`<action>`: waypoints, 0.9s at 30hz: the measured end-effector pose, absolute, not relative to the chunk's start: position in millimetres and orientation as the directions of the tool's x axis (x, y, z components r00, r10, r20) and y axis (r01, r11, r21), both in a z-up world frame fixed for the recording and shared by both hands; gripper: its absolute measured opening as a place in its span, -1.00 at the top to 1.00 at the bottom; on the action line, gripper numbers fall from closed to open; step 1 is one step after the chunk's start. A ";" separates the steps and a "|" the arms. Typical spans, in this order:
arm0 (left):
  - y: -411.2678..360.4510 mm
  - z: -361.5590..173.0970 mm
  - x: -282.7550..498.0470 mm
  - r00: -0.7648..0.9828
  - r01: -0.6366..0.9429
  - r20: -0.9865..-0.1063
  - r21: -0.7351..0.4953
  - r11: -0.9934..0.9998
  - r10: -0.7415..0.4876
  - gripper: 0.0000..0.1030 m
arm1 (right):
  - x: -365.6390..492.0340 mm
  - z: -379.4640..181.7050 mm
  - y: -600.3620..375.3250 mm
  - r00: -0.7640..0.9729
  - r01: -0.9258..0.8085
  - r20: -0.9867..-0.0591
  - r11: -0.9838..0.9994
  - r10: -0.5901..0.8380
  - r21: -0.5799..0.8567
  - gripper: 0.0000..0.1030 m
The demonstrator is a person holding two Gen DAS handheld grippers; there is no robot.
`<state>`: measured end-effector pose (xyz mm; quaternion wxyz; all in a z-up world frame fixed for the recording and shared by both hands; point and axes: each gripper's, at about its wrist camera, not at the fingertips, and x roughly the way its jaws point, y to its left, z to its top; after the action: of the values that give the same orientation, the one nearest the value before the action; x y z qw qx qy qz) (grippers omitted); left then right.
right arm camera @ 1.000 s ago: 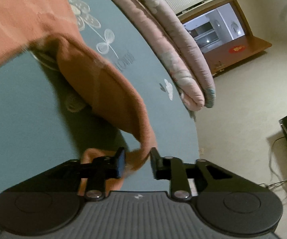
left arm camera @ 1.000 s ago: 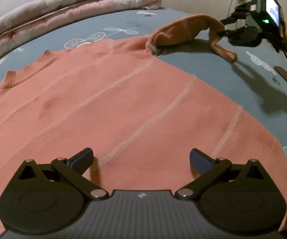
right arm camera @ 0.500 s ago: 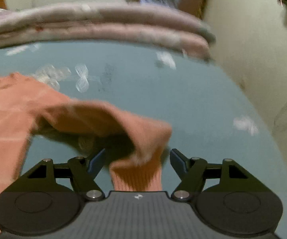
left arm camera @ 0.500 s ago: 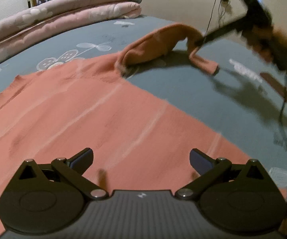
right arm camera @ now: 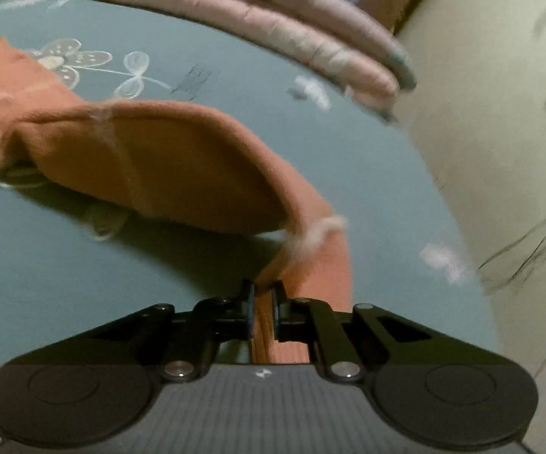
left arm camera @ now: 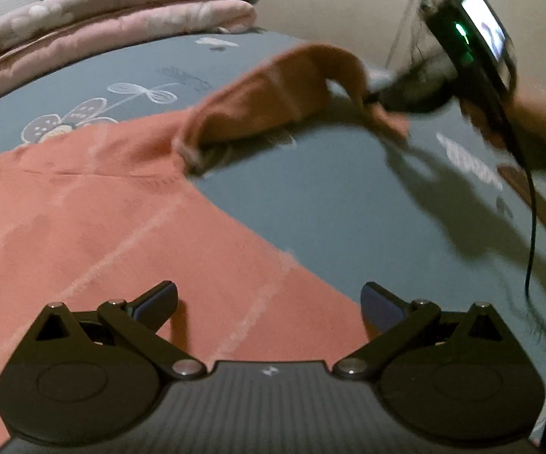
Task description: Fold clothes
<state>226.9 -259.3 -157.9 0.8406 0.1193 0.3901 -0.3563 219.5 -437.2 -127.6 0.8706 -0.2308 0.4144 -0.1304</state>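
The right tool [right arm camera: 262,304] was open around the sleeve [right arm camera: 182,166] a moment ago; now it has pinched together on the sleeve near the cuff. The sleeve hangs in a loop, lifted off the bed [right arm camera: 64,272]. The sweater [left arm camera: 95,234] lies flat on the bed, and the sleeve stretches away from it toward the right tool. The left tool [left arm camera: 269,299] hovers over the sweater's body with its fingers wide apart, holding nothing. The right tool is the one at the sleeve, so I think it must carry the sleeve back across the sweater.
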 end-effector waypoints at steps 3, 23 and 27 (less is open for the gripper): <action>-261.9 -162.3 221.4 0.442 0.709 -0.745 -0.051 0.703 -0.500 -0.98 | 219.1 -121.9 -438.2 0.672 0.040 -0.534 0.745 -0.513 -0.666 0.98; -263.7 -149.3 220.0 0.466 0.717 -0.714 -0.042 0.696 -0.523 -0.98 | 238.2 -128.8 -429.2 0.673 -0.060 -0.639 0.834 -0.372 -0.549 0.84; -260.5 -146.9 215.2 0.497 0.713 -0.695 -0.015 0.701 -0.520 -0.81 | 211.7 -118.4 -437.3 0.675 -0.071 -0.655 0.853 -0.341 -0.517 0.84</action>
<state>215.2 -260.5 -146.9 0.8541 0.1383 0.3482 -0.3609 211.7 -437.3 -118.4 0.8774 -0.2600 0.3958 -0.0770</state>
